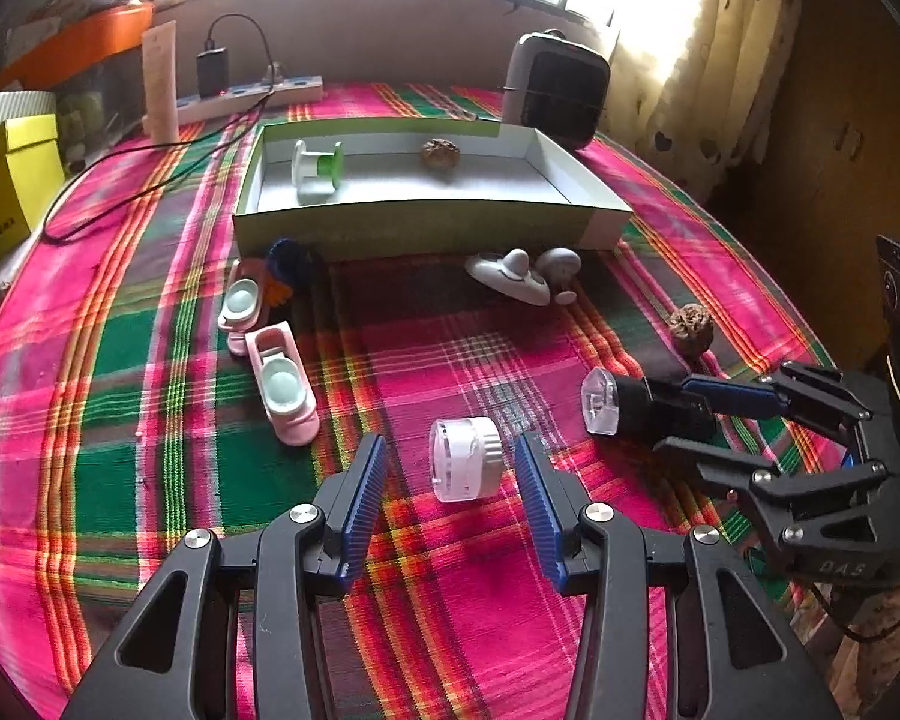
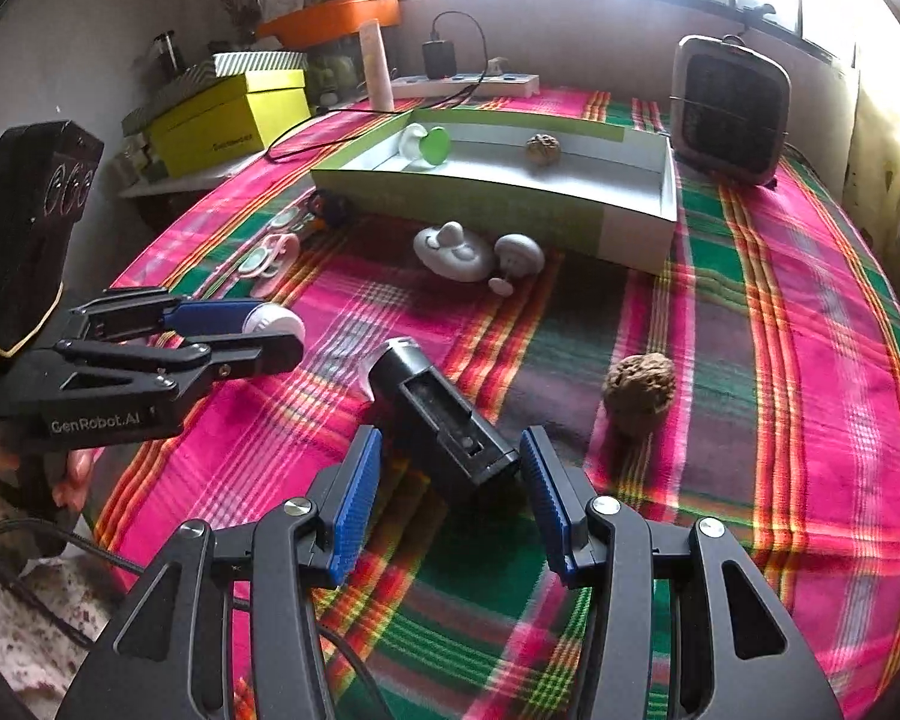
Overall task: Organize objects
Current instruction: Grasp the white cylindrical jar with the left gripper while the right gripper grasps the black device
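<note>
My left gripper (image 1: 450, 468) is open, its blue pads on either side of a small white round jar (image 1: 465, 459) lying on the plaid cloth, not touching it. My right gripper (image 2: 450, 492) is open around the rear end of a black flashlight (image 2: 438, 414) lying on the cloth; it also shows in the left wrist view (image 1: 636, 405). An open green-and-white box (image 1: 426, 228) holds a white-and-green spool (image 1: 318, 171) and a walnut (image 1: 441, 151). Another walnut (image 2: 639, 387) lies right of the flashlight.
Two pink toy shoes (image 1: 276, 360), a white hat-shaped toy (image 1: 510, 279) and a mushroom toy (image 1: 561, 270) lie before the box. A small heater (image 2: 729, 111), a power strip (image 2: 468, 84) and yellow boxes (image 2: 228, 114) stand at the back.
</note>
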`<action>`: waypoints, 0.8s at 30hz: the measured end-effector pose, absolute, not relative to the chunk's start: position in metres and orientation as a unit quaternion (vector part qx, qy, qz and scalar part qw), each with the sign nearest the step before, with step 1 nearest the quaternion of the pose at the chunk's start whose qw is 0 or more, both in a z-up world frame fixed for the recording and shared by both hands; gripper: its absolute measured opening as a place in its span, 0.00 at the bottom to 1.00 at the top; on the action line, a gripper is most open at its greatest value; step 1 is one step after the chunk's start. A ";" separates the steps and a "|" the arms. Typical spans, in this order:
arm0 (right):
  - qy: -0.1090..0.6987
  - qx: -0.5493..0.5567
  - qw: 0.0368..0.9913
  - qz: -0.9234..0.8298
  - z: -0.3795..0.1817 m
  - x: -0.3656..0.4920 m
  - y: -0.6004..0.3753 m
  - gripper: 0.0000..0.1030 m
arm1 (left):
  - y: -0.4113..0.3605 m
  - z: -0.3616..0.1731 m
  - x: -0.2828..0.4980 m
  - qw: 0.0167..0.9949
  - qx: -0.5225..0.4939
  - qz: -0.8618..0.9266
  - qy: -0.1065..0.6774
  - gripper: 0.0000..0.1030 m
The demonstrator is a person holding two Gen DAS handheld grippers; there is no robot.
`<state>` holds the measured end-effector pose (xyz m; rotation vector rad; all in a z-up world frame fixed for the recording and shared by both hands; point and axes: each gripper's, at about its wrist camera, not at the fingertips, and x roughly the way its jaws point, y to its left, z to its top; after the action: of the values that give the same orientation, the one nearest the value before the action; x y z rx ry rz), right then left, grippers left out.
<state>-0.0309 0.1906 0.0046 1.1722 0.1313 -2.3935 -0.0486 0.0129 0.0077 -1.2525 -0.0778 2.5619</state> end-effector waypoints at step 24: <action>0.075 0.420 0.230 -0.875 0.002 -0.034 0.164 0.47 | 0.008 0.007 -0.049 0.134 -0.432 0.892 -0.023 0.42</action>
<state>-0.0338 0.1637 0.0020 1.1551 0.2076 -2.4072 -0.0487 0.0081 0.0066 -1.2518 -0.0664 2.5855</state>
